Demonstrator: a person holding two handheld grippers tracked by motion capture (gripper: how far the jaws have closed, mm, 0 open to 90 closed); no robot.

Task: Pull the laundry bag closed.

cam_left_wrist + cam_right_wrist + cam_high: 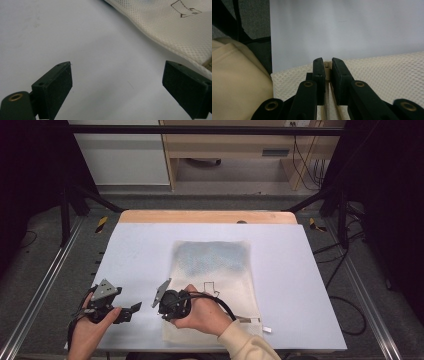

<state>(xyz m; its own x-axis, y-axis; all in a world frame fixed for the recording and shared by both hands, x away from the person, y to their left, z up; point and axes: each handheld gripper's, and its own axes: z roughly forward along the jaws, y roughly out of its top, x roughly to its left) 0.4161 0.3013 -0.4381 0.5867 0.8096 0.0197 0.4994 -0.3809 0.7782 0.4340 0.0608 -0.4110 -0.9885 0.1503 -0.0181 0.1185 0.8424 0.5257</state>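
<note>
The mesh bag [212, 285] lies flat mid-surface [300, 285]. The right hand [202, 312] rests on the bag's near left corner, its tongs [326, 71] clamped on the bag's zipper edge. The left hand [92, 320] hovers beside the bag, its tongs [117, 85] apart, pointing toward it.

Even bright light, soft close-ups, dark surroundings

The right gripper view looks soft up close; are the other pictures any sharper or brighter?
Right gripper view: the jaws at the bottom edge blur, while the mesh bag weave stays crisp. Left gripper view: evenly lit, soft shadows on the white table. High view: table bright, surroundings dark, fine detail coarse.
</note>
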